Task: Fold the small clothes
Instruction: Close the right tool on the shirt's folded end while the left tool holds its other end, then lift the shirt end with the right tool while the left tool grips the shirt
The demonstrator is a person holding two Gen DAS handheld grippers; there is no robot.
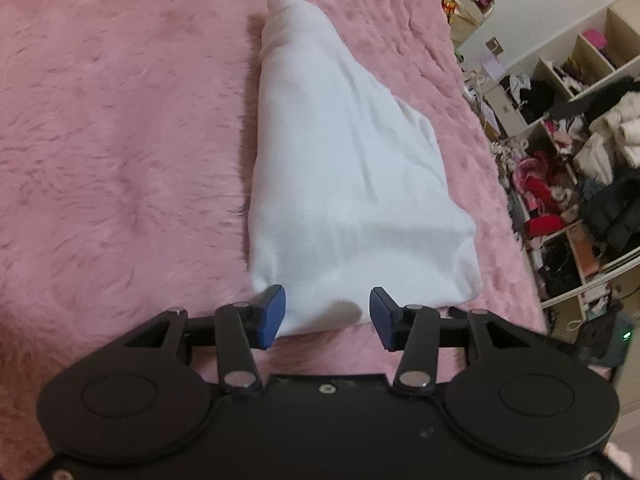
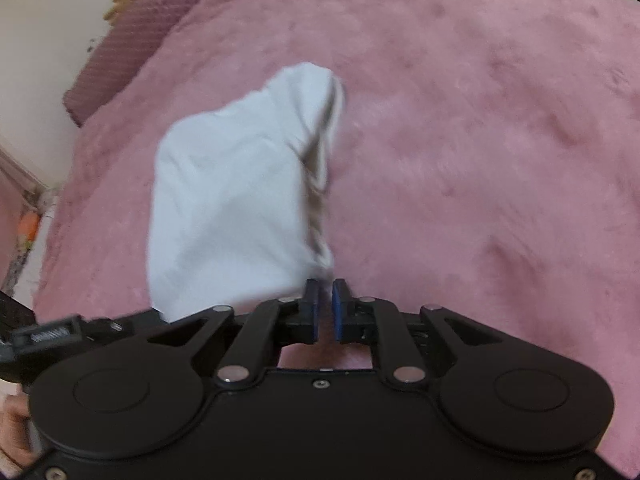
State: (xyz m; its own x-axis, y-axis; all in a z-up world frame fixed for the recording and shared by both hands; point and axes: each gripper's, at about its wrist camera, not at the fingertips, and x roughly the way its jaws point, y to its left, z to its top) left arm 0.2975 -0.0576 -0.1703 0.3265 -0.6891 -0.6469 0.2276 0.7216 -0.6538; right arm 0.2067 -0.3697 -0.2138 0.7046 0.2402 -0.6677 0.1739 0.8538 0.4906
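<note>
Left hand-held gripper (image 1: 326, 316): jaws wide apart, nothing between them; blue pads (image 1: 274, 314) straddle the near hem of the garment, touching or just above it — cannot tell which.

Right hand-held gripper (image 2: 326, 310): jaws nearly closed, a thin gap left, no cloth seen in the gap; sits just beside the garment's near right corner.

Garment (image 1: 340, 184): white, small, partly folded, lying on the pink fluffy bed (image 1: 120, 140). Long axis runs straight away from both grippers, wide hem nearest, narrow bunched end farthest. From the left gripper it lies dead ahead; from the right gripper (image 2: 236, 200) ahead and to the left.

Judgement: the left is better placed to take the hem; the likely fold carries the near end toward the far end along that axis.
</note>
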